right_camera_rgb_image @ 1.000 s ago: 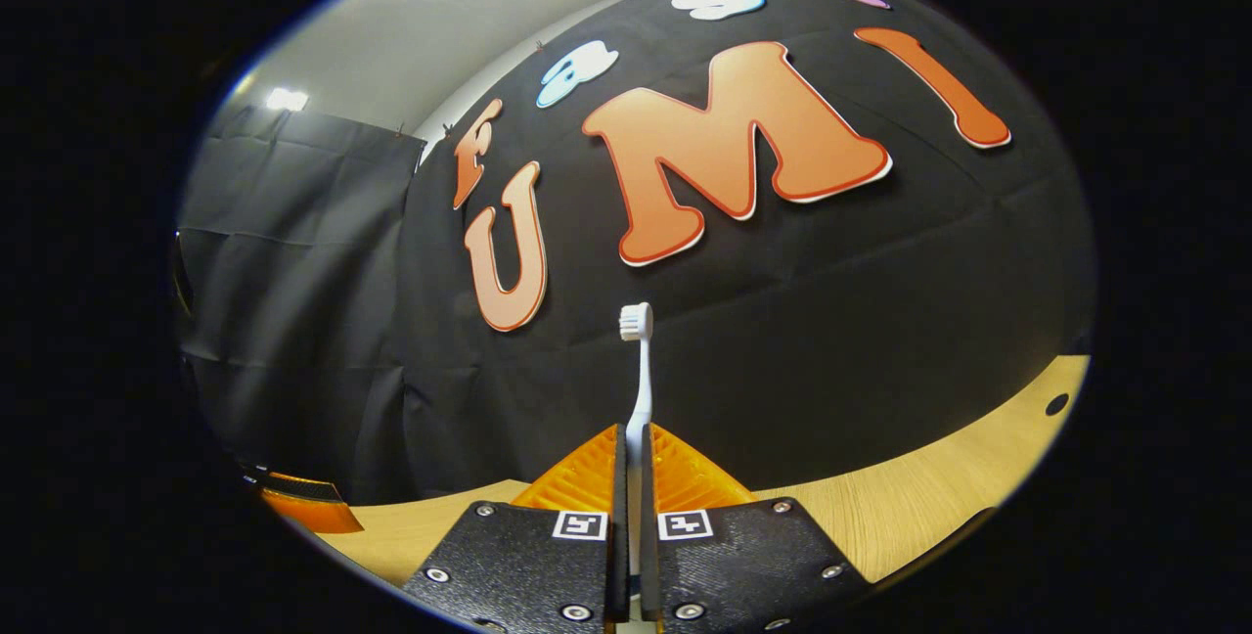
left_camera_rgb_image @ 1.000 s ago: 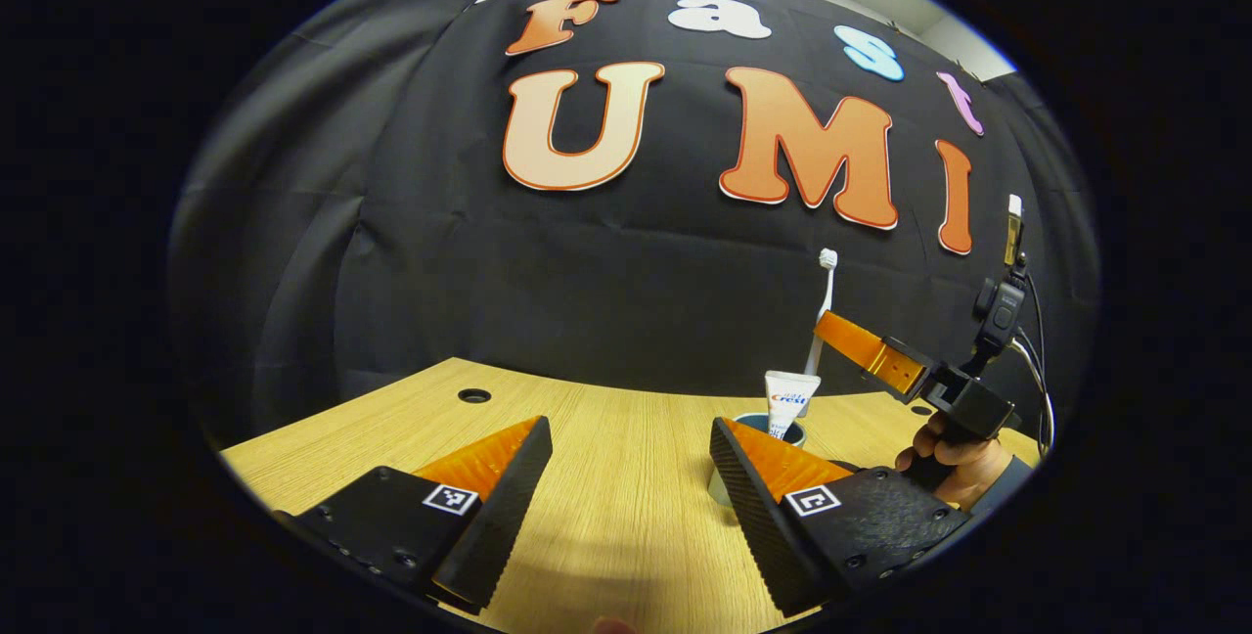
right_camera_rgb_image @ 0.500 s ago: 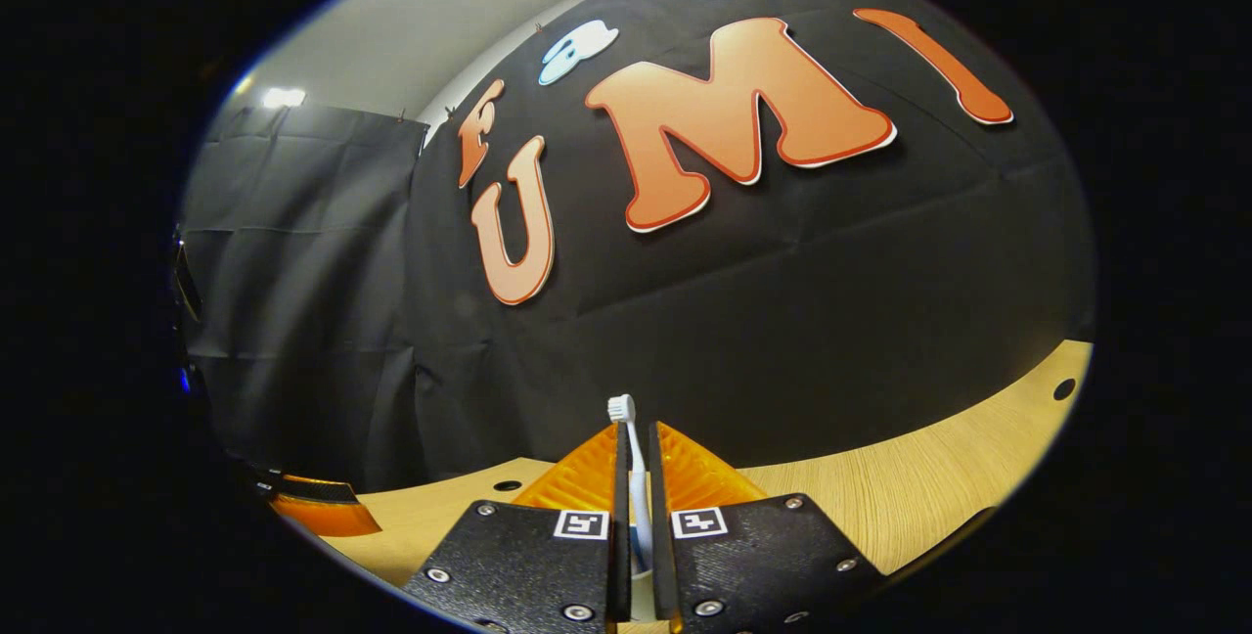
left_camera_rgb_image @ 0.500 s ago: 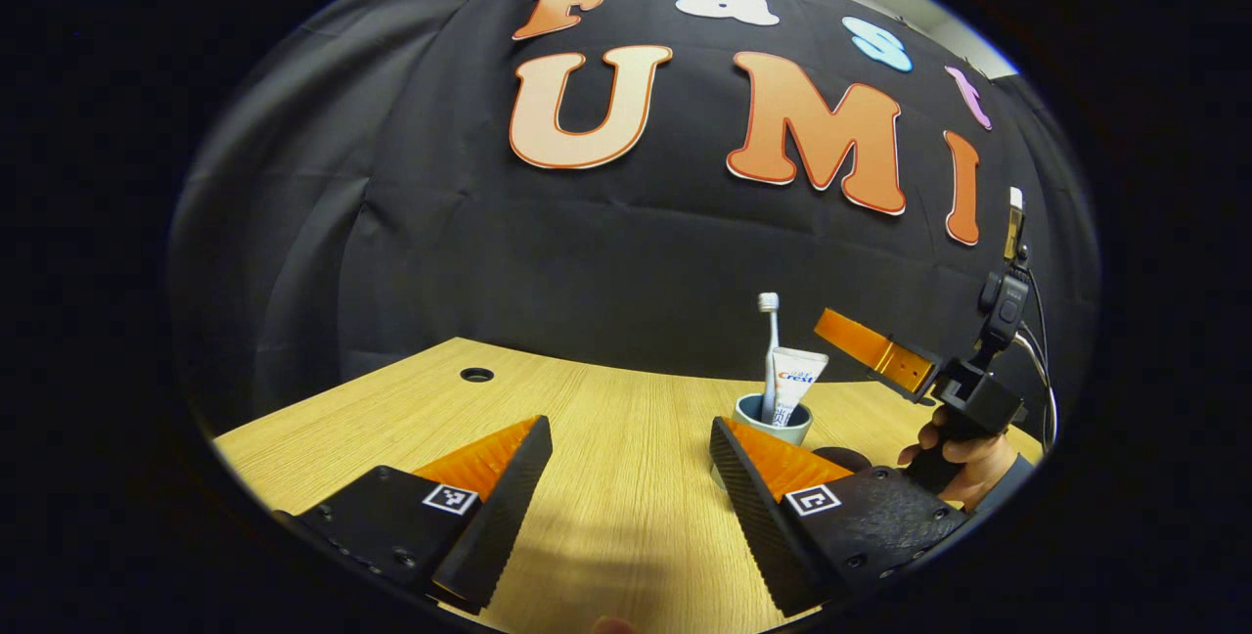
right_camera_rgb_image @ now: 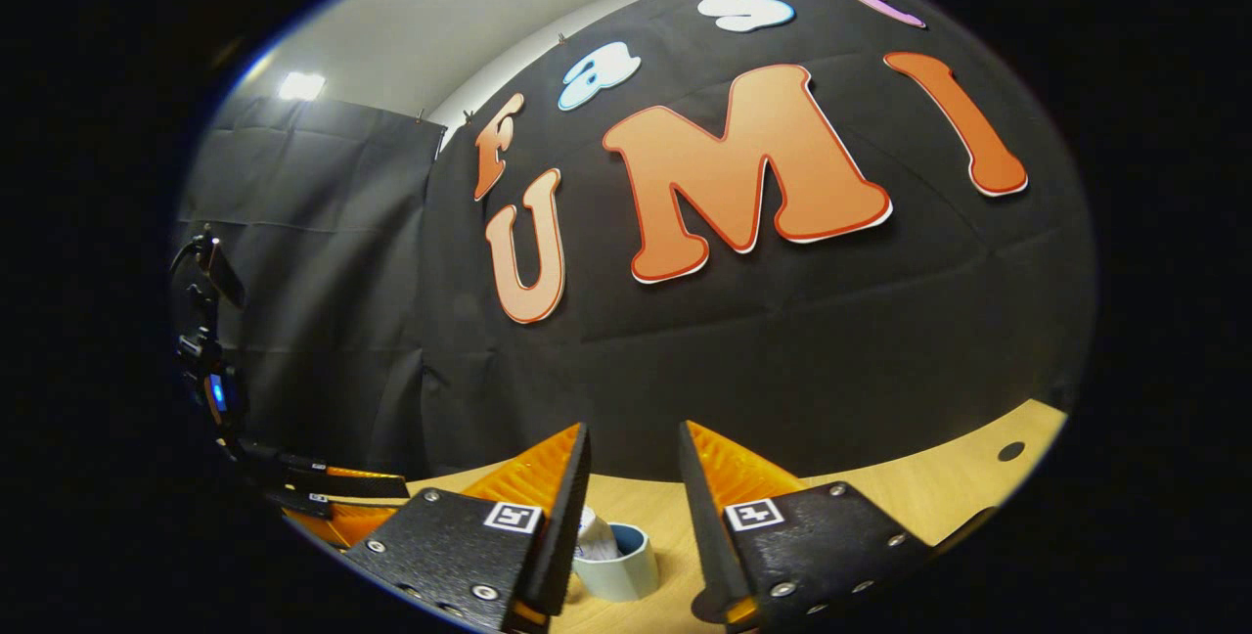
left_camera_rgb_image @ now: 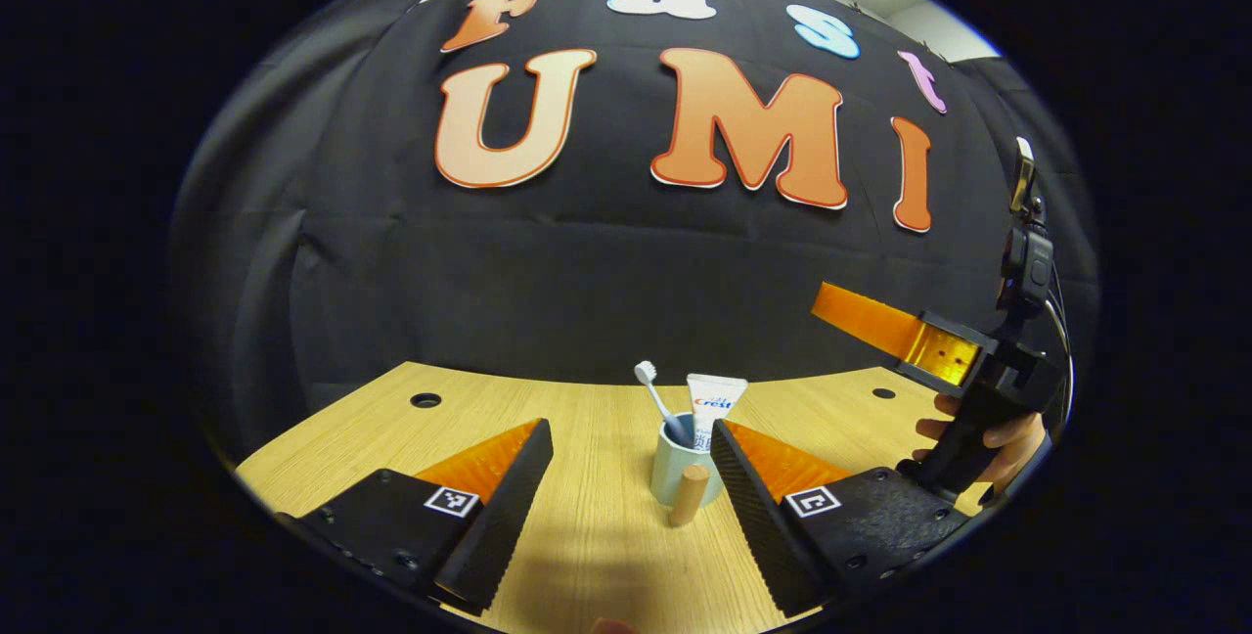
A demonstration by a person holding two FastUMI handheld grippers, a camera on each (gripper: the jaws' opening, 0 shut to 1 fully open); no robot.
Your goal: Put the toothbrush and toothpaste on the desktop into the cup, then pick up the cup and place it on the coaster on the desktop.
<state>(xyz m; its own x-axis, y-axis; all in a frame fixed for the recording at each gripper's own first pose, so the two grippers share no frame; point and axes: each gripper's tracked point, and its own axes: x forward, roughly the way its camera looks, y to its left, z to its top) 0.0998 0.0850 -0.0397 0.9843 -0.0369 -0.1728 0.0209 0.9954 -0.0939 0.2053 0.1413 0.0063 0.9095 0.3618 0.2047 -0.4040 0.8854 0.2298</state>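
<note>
Toothbrush and toothpaste stand in the cup on the desktop, both grippers empty-handed.

The wooden desktop point(left_camera_rgb_image: 587, 556) spreads under the left gripper point(left_camera_rgb_image: 631, 438), whose fingers are spread wide with nothing between them. The right gripper point(right_camera_rgb_image: 634, 438) hangs above the cup with its fingers parted and nothing clamped; in the left gripper view it shows to the right, held by a hand point(left_camera_rgb_image: 998, 438). The pale cup point(left_camera_rgb_image: 683, 468) stands upright near the middle of the desktop, its wooden handle point(left_camera_rgb_image: 688, 495) pointing toward the camera. The toothpaste point(left_camera_rgb_image: 712, 404) stands near vertical in the cup, its flat crimped end up. The toothbrush point(left_camera_rgb_image: 657, 401) leans in the cup beside it, long axis tilted up-left, bristle head on top.
</note>
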